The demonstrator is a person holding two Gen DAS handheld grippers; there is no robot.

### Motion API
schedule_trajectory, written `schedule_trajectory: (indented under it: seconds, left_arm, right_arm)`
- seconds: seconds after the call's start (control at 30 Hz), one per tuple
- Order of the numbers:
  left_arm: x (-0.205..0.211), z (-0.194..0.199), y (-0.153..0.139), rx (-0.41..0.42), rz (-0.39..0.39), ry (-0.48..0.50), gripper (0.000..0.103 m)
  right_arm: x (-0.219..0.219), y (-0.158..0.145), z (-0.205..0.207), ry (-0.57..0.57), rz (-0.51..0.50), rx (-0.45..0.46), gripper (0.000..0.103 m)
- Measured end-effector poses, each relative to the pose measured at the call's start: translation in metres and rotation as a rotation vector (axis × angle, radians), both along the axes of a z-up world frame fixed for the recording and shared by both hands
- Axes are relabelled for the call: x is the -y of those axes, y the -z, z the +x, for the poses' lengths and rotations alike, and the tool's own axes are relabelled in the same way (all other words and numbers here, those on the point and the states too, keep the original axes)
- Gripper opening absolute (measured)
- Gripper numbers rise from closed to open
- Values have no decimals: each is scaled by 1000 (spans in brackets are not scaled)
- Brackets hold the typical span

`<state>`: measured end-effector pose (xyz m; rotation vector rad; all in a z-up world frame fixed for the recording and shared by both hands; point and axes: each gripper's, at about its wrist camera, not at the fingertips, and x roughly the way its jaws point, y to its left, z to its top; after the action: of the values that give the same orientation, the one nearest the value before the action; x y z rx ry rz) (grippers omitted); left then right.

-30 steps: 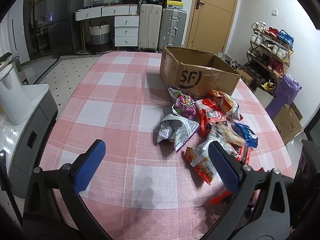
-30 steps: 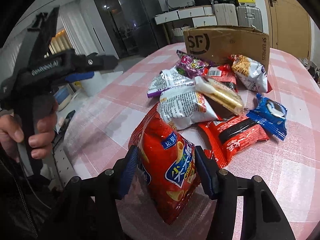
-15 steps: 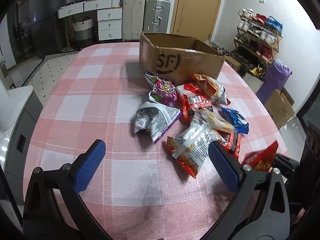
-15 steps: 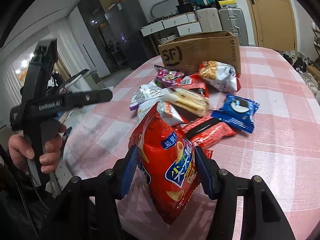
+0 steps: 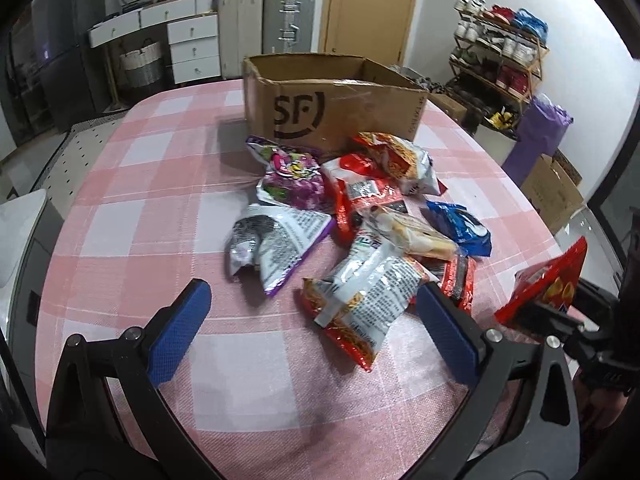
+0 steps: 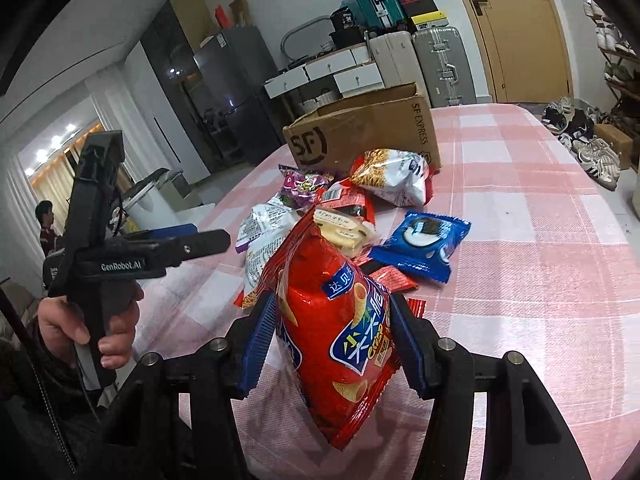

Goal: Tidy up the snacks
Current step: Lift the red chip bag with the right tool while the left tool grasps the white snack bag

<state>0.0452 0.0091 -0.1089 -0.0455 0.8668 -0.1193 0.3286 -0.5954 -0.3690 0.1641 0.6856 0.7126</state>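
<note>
Right gripper [image 6: 332, 344] was clamped on a red chip bag [image 6: 340, 320], blue pads pressing both sides at about mid-length. Bag was lifted clear of the pink checked tablecloth [image 6: 540, 280], long axis roughly upright and tilted a bit, crimped top edge pointing up and away toward the snack pile, bottom corner hanging down below the fingers. In the left wrist view the same bag [image 5: 548, 284] showed at the far right edge, tilted, top corner up.

Left gripper [image 5: 312, 320] was wide open, nothing between the blue pads [image 5: 176, 332], hovering above the table and angled down at the pile; in the right wrist view a hand [image 6: 92, 324] held it by the handle.

Pile lay on the cloth just in front of the cardboard box [image 5: 332, 100], which stood open-topped with the SF logo facing the cameras. White and red bag [image 5: 368, 292] lay nearest the left gripper, long axis diagonal, one end toward the near edge. Silver and purple bag [image 5: 276, 244] lay to its left, crumpled. Blue cookie packet [image 6: 420, 244] lay flat on the right side of the pile, apart from the box. Purple candy bag [image 5: 292, 180] lay close to the box.
</note>
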Motion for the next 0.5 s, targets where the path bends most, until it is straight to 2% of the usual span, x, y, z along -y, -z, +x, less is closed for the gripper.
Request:
schedule_trajectory:
  seconds: [0.27, 0.5]
  left_arm:
    - [23, 7, 9, -35, 20, 77, 102]
    - [45, 17, 20, -78, 70, 172, 99]
  right_arm:
    - [13, 0, -3, 26, 18, -1, 57]
    - [24, 1, -6, 44, 26, 0, 57]
